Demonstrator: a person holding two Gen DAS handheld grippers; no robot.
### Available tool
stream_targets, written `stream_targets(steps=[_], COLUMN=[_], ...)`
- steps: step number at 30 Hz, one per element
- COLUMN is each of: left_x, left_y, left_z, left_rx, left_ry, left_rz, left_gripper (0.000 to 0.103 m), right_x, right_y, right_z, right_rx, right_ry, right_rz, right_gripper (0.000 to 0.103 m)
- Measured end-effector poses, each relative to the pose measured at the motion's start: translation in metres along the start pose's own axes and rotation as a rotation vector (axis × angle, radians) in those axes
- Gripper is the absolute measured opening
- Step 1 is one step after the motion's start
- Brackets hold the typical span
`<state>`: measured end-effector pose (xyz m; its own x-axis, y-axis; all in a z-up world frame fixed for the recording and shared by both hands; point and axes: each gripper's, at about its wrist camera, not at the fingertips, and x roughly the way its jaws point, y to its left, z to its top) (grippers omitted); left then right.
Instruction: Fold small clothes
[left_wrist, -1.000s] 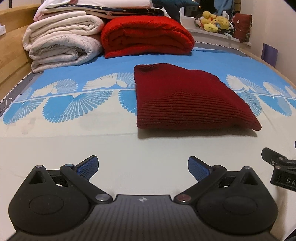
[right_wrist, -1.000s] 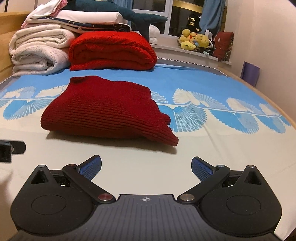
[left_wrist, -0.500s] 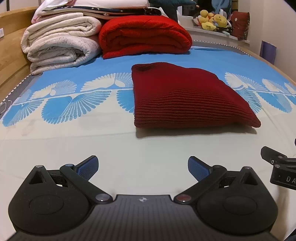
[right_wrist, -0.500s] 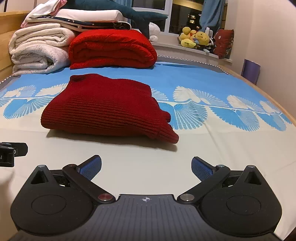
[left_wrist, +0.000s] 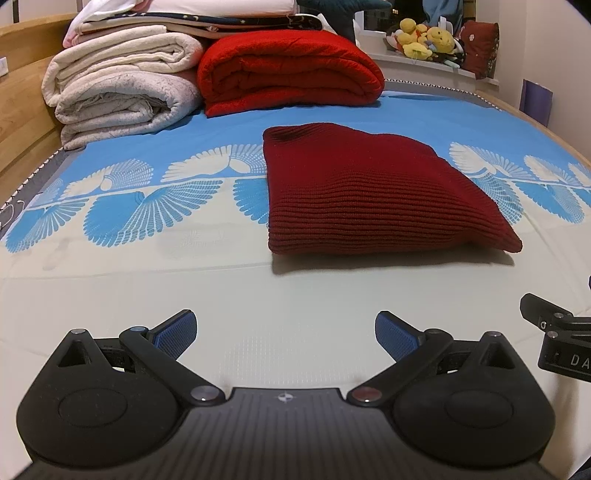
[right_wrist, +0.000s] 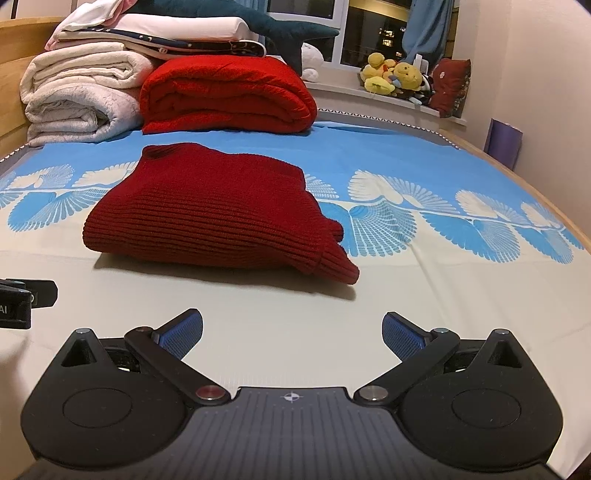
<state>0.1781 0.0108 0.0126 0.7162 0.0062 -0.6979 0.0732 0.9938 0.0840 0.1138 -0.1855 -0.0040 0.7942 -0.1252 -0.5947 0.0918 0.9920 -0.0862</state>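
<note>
A dark red ribbed knit sweater (left_wrist: 369, 195) lies folded into a thick rectangle on the bed sheet (left_wrist: 258, 295), its neck opening at the far left corner. In the right wrist view the same sweater (right_wrist: 218, 214) shows a cuff end poking out at its near right corner. My left gripper (left_wrist: 285, 328) hovers open over the pale part of the sheet, short of the sweater's near edge, with nothing between its blue pads. My right gripper (right_wrist: 292, 328) is open too, empty, a little in front of the sweater. Each gripper shows at the edge of the other's view.
Rolled white blankets (left_wrist: 118, 96) and a folded bright red blanket (left_wrist: 288, 70) are stacked at the head of the bed. A wooden bed frame (left_wrist: 22, 147) runs along the left. Plush toys (right_wrist: 395, 77) sit on the window sill, and a purple object (right_wrist: 504, 142) leans on the right wall.
Both views have tilted slightly, so the sweater sits a touch lower in frame. The sweater has not moved and both grippers stay open.
</note>
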Motion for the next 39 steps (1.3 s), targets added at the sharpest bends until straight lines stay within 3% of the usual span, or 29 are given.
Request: stream_targets(steps=[39], left_x=[0.0048], left_y=[-0.0005], left_z=[-0.0029], left_rx=[0.013], left_ry=[0.019], left_rz=[0.006], left_gripper=[0.103], right_x=[0.0002], right_y=[0.0019], right_z=[-0.0022], right_rx=[-0.006], right_ry=[0.008], right_rz=[0.012], right_gripper=[0.102])
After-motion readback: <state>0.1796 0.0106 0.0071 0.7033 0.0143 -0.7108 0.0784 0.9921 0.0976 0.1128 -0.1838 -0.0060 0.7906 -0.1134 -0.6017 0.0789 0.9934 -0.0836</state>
